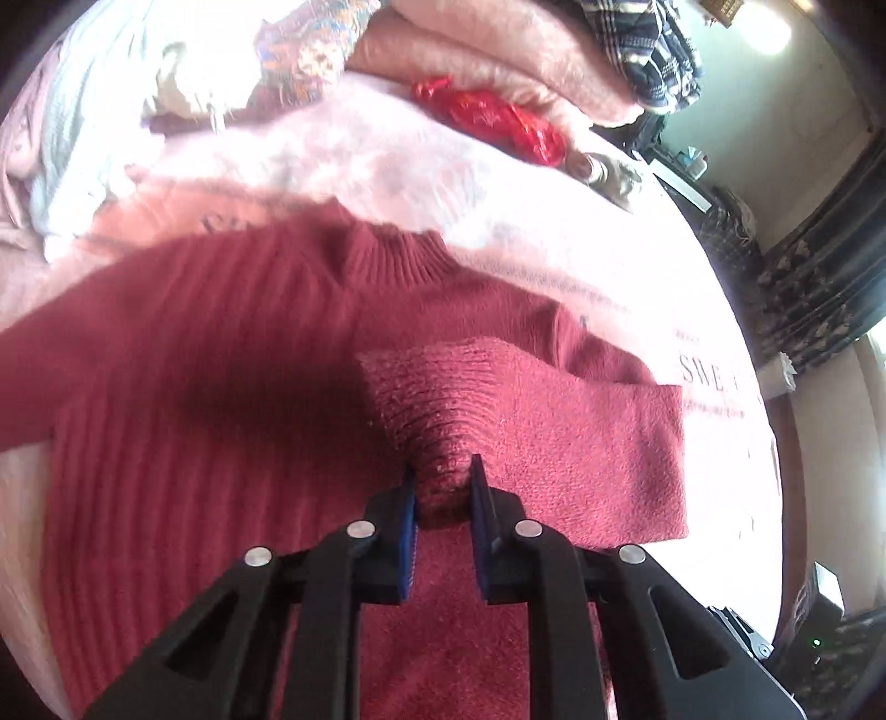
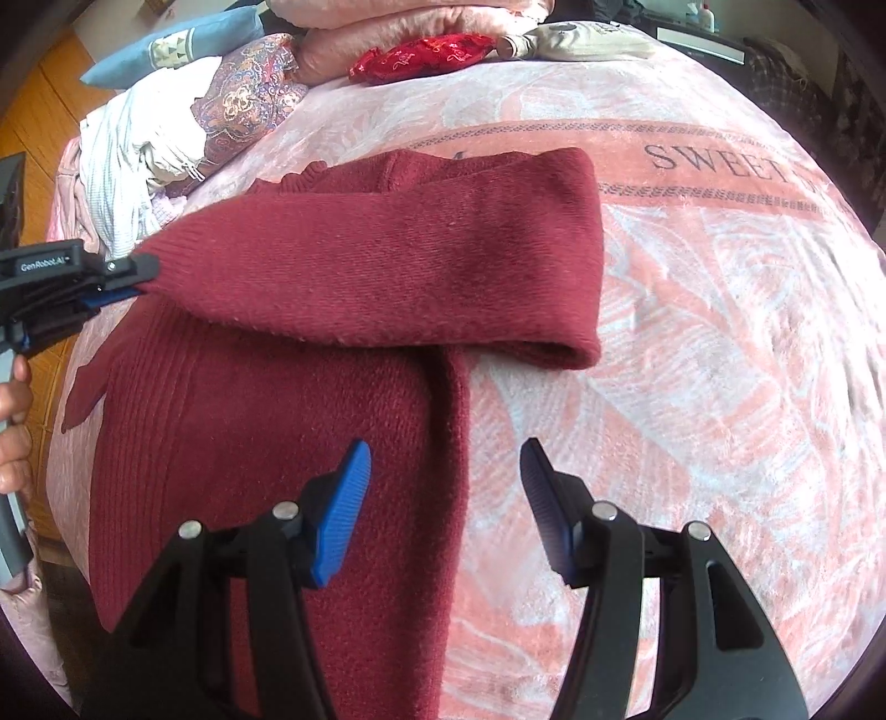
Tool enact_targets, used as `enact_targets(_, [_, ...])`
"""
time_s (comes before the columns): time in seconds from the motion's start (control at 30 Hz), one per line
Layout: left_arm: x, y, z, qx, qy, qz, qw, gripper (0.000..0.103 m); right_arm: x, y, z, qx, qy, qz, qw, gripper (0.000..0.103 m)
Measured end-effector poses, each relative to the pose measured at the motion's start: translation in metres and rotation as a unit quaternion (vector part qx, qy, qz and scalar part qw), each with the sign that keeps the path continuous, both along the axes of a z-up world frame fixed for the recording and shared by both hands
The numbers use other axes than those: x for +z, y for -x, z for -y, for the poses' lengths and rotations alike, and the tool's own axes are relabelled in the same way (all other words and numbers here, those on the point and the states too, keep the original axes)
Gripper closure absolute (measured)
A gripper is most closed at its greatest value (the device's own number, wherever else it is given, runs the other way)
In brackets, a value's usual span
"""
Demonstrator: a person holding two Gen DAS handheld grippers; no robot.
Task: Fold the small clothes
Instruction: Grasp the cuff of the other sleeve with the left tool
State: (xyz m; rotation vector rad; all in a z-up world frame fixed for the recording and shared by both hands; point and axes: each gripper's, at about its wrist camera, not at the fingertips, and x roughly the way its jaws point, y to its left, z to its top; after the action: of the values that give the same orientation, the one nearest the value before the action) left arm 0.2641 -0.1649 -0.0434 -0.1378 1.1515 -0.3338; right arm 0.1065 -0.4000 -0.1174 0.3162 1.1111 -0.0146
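Sweater (image 2: 310, 421) count is one: a dark red ribbed knit spread on a pink patterned blanket (image 2: 692, 343), with one sleeve (image 2: 398, 266) folded across the body. At the blanket's 12 o'clock edge lie one red embroidered pouch (image 2: 421, 55), one stack of pink fluffy bedding (image 2: 398, 16) and one heap of pale and floral cloth (image 2: 183, 122) toward 10 o'clock.

Left gripper (image 1: 442, 487) is pinched tight on the sleeve's cuff end, knit bunched between its blue pads; in the right wrist view it enters from 9 o'clock (image 2: 145, 279), holding the cuff just above the sweater's body. Right gripper (image 2: 446, 498) stands wide apart, clamping nothing, hovering over the sweater's right edge, one fingertip above the knit and the other above bare blanket; whether either touches cloth is unclear.

Lettering on the blanket (image 2: 720, 160) runs off at 2 o'clock. The sweater's hem is hidden under the gripper arms at 6 o'clock. The left wrist view is overexposed, washing out the bedding.
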Motion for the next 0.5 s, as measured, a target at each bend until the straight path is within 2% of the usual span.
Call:
enact_targets(0.1, [0.019,-0.01,-0.029,0.017,-0.015,0.03,0.9993,0.087,0.004,-0.005,-0.005,0.006,0.003,0.002,1.0,0.047])
enact_targets(0.23, [0.027,-0.027,-0.077,0.049,-0.032,0.041,0.9975,0.087,0.009,-0.014,-0.012,0.016,0.007,0.006,1.0,0.047])
enact_targets(0.4, [0.005,-0.042,-0.125,0.087,-0.069,0.035,0.9932,0.087,0.014,-0.033,-0.021,0.028,0.007,0.004,1.0,0.047])
enact_targets(0.5, [-0.013,-0.051,-0.138,0.105,-0.074,0.022,0.9915,0.087,0.019,-0.052,-0.026,0.039,-0.006,0.006,0.999,0.047])
